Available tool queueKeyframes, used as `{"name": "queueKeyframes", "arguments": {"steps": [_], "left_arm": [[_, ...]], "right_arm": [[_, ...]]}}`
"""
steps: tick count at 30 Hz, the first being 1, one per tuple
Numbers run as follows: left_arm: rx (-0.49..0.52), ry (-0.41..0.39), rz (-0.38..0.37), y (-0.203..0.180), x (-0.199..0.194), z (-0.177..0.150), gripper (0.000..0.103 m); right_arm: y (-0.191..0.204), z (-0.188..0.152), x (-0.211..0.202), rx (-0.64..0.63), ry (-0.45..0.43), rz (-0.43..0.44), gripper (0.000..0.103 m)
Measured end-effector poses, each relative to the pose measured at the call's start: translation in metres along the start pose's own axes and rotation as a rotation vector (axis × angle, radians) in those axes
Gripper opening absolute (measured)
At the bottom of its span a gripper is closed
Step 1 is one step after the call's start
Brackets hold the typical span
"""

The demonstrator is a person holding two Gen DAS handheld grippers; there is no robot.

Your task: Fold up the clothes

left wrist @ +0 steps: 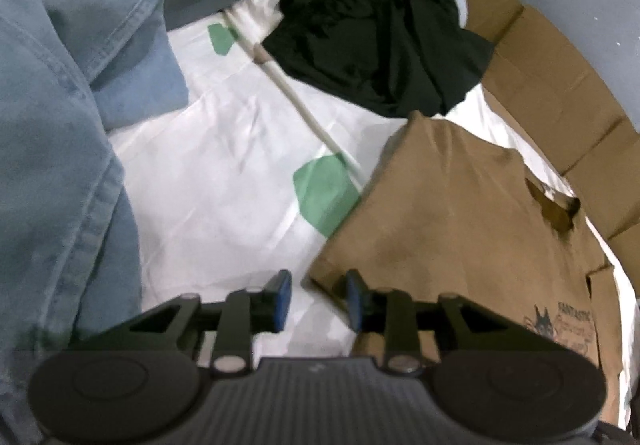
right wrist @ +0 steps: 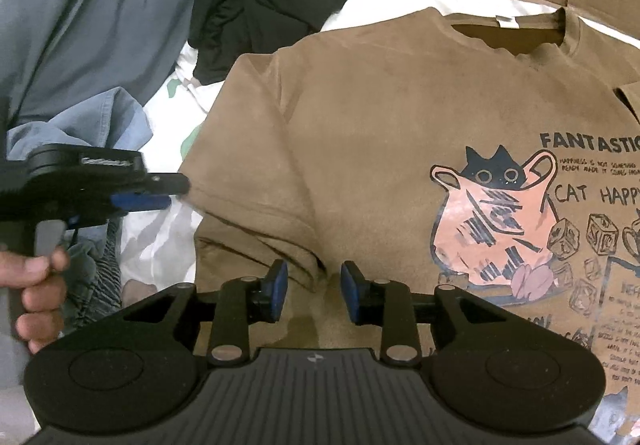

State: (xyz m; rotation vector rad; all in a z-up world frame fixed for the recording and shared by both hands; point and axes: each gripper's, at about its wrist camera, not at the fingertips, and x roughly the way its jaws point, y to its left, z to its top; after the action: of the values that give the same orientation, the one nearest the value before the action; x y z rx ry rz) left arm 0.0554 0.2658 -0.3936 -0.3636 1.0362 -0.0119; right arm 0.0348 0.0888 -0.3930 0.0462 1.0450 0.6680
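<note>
White sheeting (left wrist: 224, 173) with green patches (left wrist: 326, 197) covers the work surface, and brown cardboard (left wrist: 560, 93) stands along its far edge.

The left gripper (left wrist: 316, 301) has its blue-padded fingers (left wrist: 282, 299) parted with a clear gap between them, and nothing is pinched. Its left finger is over bare white sheet; its right finger sits at the corner of the brown T-shirt's (right wrist: 380, 133) sleeve hem, whether touching the cloth or just above it cannot be told. In the right wrist view this same gripper comes in from the left, held by a hand (right wrist: 38, 289), its tip at the sleeve's outer edge.

The right gripper (right wrist: 314, 295) is likewise released, fingers (right wrist: 280, 293) spread and empty, over the shirt's side below the sleeve. Ahead of its left finger lies the folded seam where the sleeve meets the body.

The T-shirt lies spread face up, ahead of and to the right of both pairs of fingers, collar (right wrist: 516, 33) at the far end with a small white tag (right wrist: 505, 21) inside. Its print (right wrist: 496, 221), right of the right gripper's fingers, shows a black cat peeking from a pink jug, with dice drawn beside it. Readable words are "FANTASTIC" and "CAT HAPPY", both cut at the frame edge; the smaller lines are too fine to read.

Beyond the left gripper's fingers sits a crumpled black garment (left wrist: 380, 45), and to their left a heap of blue denim (left wrist: 52, 165).
</note>
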Motion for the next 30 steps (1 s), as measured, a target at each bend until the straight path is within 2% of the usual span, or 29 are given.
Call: {"name": "queueKeyframes", "arguments": {"steps": [3,6,7,10,14,16,19,26,30], "left_arm": [[-0.019,-0.010,-0.017,0.004,0.003,0.000,0.033],[-0.040,-0.019,-0.030,0.008,0.003,0.000,0.019],[-0.047,-0.020,-0.034,0.010,0.002,0.001,0.011],[-0.047,-0.018,-0.047,0.009,-0.001,0.001,0.006],[-0.047,-0.031,-0.067,0.005,-0.016,0.006,0.004],[-0.052,-0.036,-0.097,0.000,-0.027,0.008,0.004],[-0.043,-0.041,-0.146,-0.010,-0.041,0.013,0.004],[0.036,-0.049,-0.218,-0.040,-0.059,0.030,0.004],[0.045,-0.046,-0.238,-0.049,-0.062,0.035,0.004]], "right_arm": [[0.001,0.002,-0.001,-0.003,-0.013,0.002,0.032],[0.006,0.006,-0.004,-0.018,-0.041,0.009,0.032],[0.009,0.008,-0.005,-0.036,-0.054,0.009,0.032],[0.017,0.014,-0.006,-0.052,-0.069,0.022,0.032],[0.029,0.020,-0.003,-0.084,-0.080,0.040,0.032],[0.037,0.024,0.000,-0.110,-0.089,0.057,0.041],[0.052,0.028,-0.001,-0.180,-0.129,0.094,0.048],[0.073,0.042,0.001,-0.232,-0.183,0.112,0.049],[0.080,0.049,0.001,-0.243,-0.213,0.108,0.049]]}}
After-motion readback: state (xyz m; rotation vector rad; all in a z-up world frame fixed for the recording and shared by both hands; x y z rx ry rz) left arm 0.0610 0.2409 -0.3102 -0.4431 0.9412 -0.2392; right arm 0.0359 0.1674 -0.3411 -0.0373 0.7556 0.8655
